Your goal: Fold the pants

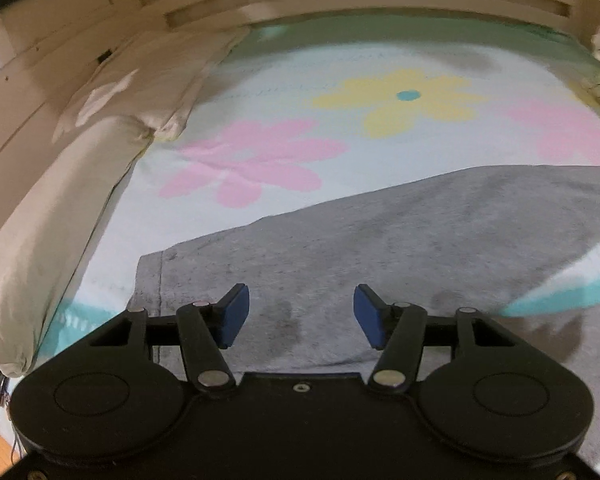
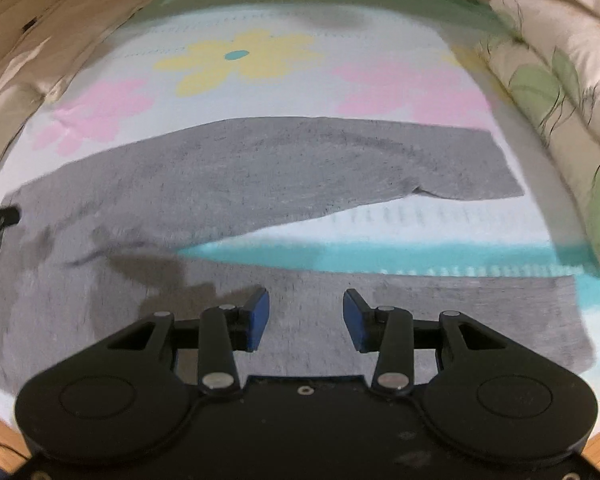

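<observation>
Grey pants (image 2: 228, 176) lie spread flat on a bed, waistband to the left, two legs splayed to the right. In the left wrist view the pants (image 1: 400, 236) show their waistband hem at the left. My left gripper (image 1: 301, 316) is open and empty, hovering over the waist area. My right gripper (image 2: 305, 320) is open and empty, hovering over the near leg (image 2: 460, 312). The far leg (image 2: 440, 164) runs to the right. The tip of the left gripper (image 2: 0, 218) shows at the left edge of the right wrist view.
The bed sheet (image 1: 260, 112) is pale blue with pink and yellow flowers and a teal stripe (image 2: 380, 256). Beige pillows (image 1: 80, 152) line the left side. A leaf-print pillow (image 2: 560, 92) lies on the right. A wooden headboard (image 1: 380, 0) is at the far end.
</observation>
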Demonstrator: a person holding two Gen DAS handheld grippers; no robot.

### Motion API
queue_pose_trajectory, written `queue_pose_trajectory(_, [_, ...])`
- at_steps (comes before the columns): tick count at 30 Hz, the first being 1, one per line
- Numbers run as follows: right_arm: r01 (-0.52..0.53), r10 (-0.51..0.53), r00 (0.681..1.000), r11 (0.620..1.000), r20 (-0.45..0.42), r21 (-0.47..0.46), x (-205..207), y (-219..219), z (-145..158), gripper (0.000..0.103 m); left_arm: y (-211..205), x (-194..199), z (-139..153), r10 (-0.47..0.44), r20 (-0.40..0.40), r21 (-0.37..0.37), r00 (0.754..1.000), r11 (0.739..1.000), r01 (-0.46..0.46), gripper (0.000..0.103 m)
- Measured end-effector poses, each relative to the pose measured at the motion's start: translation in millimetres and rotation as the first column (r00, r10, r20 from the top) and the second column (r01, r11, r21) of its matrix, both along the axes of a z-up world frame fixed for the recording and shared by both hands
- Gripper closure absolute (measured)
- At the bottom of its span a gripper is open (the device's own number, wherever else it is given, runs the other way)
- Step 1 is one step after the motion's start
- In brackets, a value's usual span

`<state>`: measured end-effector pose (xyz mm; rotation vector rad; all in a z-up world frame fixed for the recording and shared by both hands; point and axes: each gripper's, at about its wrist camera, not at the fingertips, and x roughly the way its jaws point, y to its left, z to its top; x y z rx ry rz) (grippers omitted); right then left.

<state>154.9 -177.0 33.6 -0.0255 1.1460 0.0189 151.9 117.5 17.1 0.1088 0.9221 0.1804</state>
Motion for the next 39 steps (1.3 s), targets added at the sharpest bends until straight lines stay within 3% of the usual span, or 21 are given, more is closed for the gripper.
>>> queue_pose_trajectory(5, [0.018, -0.018, 1.0, 0.999, 0.011, -0.039, 43.1, -4.9, -27.6, 0.059, 1.1, 23.8, -26.3, 0.018, -0.077, -0.019, 0.997, 1.0, -0.02, 0.042])
queue_pose_trajectory(9, [0.019, -0.019, 1.0, 1.0, -0.019, -0.009, 73.7, -3.6, -53.4, 0.059, -17.2, 37.5, -46.6, -0.045, -0.132, -0.035, 0.99, 0.999, 0.041, 0.042])
queue_pose_trajectory(14, [0.033, -0.031, 0.997, 0.999, -0.07, 0.025, 109.1, 7.9, -78.5, 0.059, -44.1, 47.4, -56.4, -0.139, -0.129, -0.004, 0.982, 0.99, 0.139, 0.042])
queue_pose_trajectory(17, [-0.005, 0.003, 0.999, 1.0, -0.054, -0.03, 123.8, 13.9, -90.2, 0.059, -49.9, 54.6, -64.9, -0.159, -0.131, -0.002, 0.979, 0.987, 0.161, 0.042])
queue_pose_trajectory(22, [-0.047, 0.043, 0.999, 0.988, -0.033, -0.145, 140.5, 0.6, -102.1, 0.061, -47.0, 72.3, -92.6, -0.155, -0.213, 0.011, 0.965, 0.987, 0.161, 0.041])
queue_pose_trajectory(25, [0.011, -0.023, 0.997, 0.985, -0.069, -0.172, 148.9, -31.9, -114.7, 0.066, -38.4, 73.2, -104.2, -0.131, -0.216, 0.017, 0.968, 0.99, 0.138, 0.037])
queue_pose_trajectory(30, [0.199, -0.214, 0.973, 0.967, -0.082, -0.161, 158.1, -98.4, -121.9, 0.065, -36.7, 73.1, -104.9, -0.15, -0.212, 0.015, 0.966, 0.988, 0.156, 0.036])
queue_pose_trajectory(35, [0.369, -0.37, 0.929, 0.929, -0.034, -0.022, 163.8, -136.3, -98.9, 0.063, -41.8, 78.3, -107.4, -0.149, -0.219, 0.031, 0.964, 0.987, 0.16, 0.036])
queue_pose_trajectory(39, [0.408, -0.409, 0.912, 0.909, -0.005, 0.084, 179.7, -128.1, -84.5, 0.062, -41.6, 86.1, -108.5, -0.142, -0.24, 0.039, 0.96, 0.987, 0.155, 0.029])
